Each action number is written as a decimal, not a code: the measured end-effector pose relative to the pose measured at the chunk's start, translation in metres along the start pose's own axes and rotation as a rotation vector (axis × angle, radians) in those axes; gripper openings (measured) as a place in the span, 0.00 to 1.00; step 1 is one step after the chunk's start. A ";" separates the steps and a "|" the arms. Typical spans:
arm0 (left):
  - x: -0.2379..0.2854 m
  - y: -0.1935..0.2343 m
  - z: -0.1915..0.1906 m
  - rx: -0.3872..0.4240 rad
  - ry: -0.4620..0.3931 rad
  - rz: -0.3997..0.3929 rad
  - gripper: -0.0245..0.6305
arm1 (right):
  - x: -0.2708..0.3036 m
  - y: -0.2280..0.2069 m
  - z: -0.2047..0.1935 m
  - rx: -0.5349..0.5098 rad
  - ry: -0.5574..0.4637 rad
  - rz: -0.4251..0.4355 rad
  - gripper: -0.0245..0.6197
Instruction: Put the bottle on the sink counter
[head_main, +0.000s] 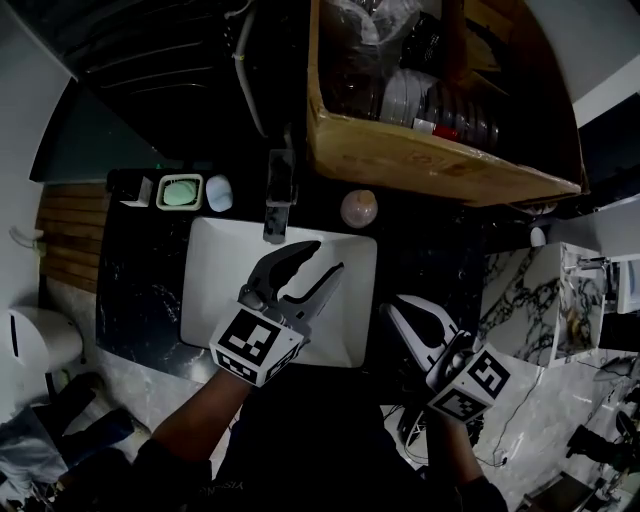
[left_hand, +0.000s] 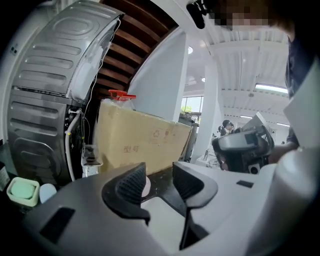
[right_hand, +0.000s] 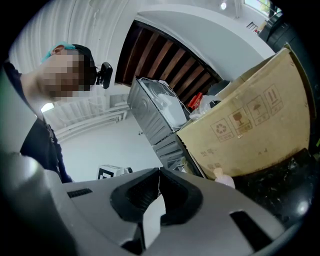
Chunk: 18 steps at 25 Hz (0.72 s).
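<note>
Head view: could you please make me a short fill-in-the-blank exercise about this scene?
1. The left gripper, jaws apart and empty, hangs over the white ____.
2. The right gripper, jaws shut, holds ____.
3. The soap left of the faucet is ____.
4. The bottle stands on the dark counter beside the ____ box.
Missing words: sink, nothing, green, cardboard.

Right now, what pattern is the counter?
The counter is black with pale veins; clearest in head view.

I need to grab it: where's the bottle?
Head view: the bottle stands on the counter behind the sink, right of the faucet, beside the cardboard box.
</note>
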<state>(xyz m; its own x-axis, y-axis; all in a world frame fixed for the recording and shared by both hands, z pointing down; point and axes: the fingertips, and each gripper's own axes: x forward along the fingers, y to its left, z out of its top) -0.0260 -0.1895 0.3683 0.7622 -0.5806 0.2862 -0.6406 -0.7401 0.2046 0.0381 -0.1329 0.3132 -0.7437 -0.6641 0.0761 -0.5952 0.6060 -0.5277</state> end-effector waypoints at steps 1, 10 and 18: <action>-0.003 0.000 0.001 0.002 -0.002 0.001 0.29 | 0.001 0.002 0.001 -0.005 -0.001 0.002 0.08; -0.030 -0.006 0.005 0.016 -0.013 -0.009 0.15 | 0.005 0.023 0.006 -0.030 -0.020 0.016 0.08; -0.046 -0.008 0.006 0.031 -0.015 -0.009 0.06 | 0.006 0.034 0.004 -0.063 -0.014 0.016 0.08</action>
<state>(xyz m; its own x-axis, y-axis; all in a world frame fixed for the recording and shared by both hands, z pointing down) -0.0550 -0.1590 0.3478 0.7696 -0.5783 0.2706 -0.6304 -0.7556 0.1781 0.0149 -0.1177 0.2924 -0.7490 -0.6601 0.0565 -0.6019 0.6423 -0.4746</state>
